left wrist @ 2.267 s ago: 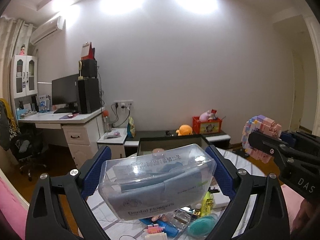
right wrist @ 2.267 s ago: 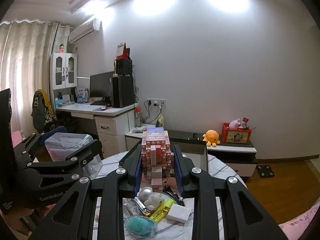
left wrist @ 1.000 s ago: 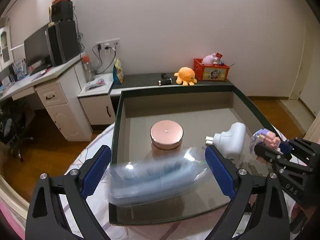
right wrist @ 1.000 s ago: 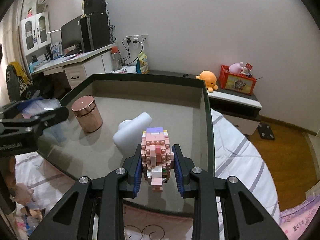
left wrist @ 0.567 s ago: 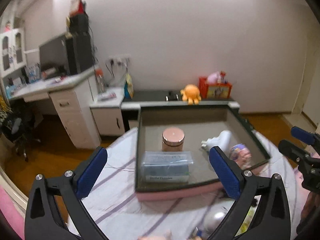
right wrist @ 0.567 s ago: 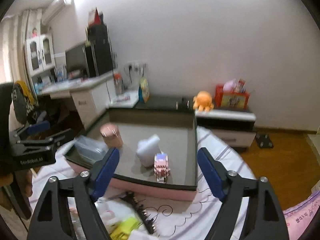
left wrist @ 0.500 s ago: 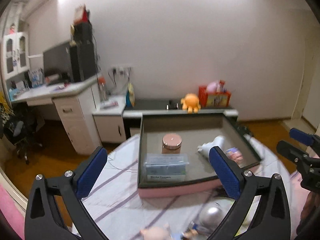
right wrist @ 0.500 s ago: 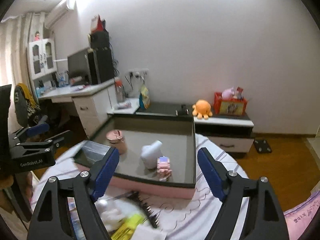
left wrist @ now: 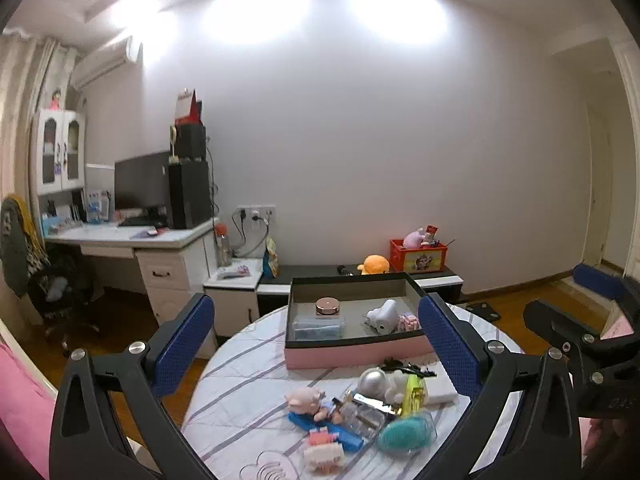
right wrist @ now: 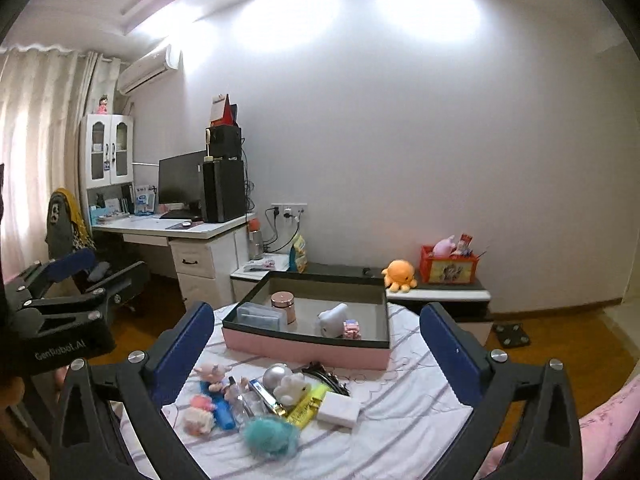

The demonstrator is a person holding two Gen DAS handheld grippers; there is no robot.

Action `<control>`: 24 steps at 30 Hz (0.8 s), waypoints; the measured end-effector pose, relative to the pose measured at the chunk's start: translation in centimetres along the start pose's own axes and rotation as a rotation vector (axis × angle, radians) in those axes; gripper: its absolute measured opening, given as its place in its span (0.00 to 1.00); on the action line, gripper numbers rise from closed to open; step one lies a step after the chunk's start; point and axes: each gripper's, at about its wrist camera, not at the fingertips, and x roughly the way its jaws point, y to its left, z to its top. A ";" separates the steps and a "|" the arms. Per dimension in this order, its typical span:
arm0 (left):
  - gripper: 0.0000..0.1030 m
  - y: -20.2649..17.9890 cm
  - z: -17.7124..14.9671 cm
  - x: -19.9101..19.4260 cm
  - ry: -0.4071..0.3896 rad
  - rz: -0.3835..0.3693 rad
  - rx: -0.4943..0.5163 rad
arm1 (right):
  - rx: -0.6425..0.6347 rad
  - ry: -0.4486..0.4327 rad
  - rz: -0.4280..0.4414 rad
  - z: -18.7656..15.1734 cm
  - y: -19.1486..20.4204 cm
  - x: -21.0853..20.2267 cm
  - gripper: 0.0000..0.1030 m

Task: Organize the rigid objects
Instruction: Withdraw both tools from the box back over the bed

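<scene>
A: Tool status?

B: Left gripper [left wrist: 316, 340] has its jaws spread wide with nothing between them. Right gripper [right wrist: 316, 340] has its jaws opening and is empty too. Both hang above the near edge of the round table [right wrist: 420, 412], pointing slightly down toward the pile.

A: Progress?

B: Partway, I'd say. The pink-walled tray [right wrist: 304, 346] at the far side holds four items: a clear lidded box [right wrist: 258, 317] at its near-left, a rose-gold capped jar [right wrist: 282, 305] just behind that, a white plastic gadget [right wrist: 333, 319] in the middle, and a pink brick-built figure [right wrist: 352, 329] touching or just beside the gadget on its right.

A: What's left?

B: A loose cluster on the striped cloth, between the tray and the grippers: silver ball [right wrist: 277, 375], white eraser-like block [right wrist: 338, 408], yellow highlighter [right wrist: 306, 402], blue pen-like stick [right wrist: 224, 410], teal round brush [right wrist: 270, 436], pig figurine [right wrist: 212, 374], plus black hair clips [right wrist: 324, 376] and some clear bits I can't identify. The fluffy white toy [right wrist: 292, 386] probably isn't rigid, so I'd guess it stays.

A: Closest targets?

B: In the right wrist view, the teal brush sits nearest, low and centred between the fingers, with the white block just right of it. In the left wrist view, the pig figurine [left wrist: 308, 398] is more central.
</scene>
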 end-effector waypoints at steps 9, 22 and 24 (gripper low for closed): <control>1.00 -0.7 0.1 -4.6 -0.055 0.018 0.035 | -0.019 -0.038 -0.006 -0.5 1.4 -4.4 1.00; 1.00 -0.8 -0.7 -5.1 -0.027 0.026 0.049 | -0.008 -0.038 -0.018 -1.1 1.6 -5.8 1.00; 1.00 -0.5 -0.9 -4.8 -0.017 0.023 0.042 | -0.006 -0.026 -0.021 -1.3 1.6 -5.6 1.00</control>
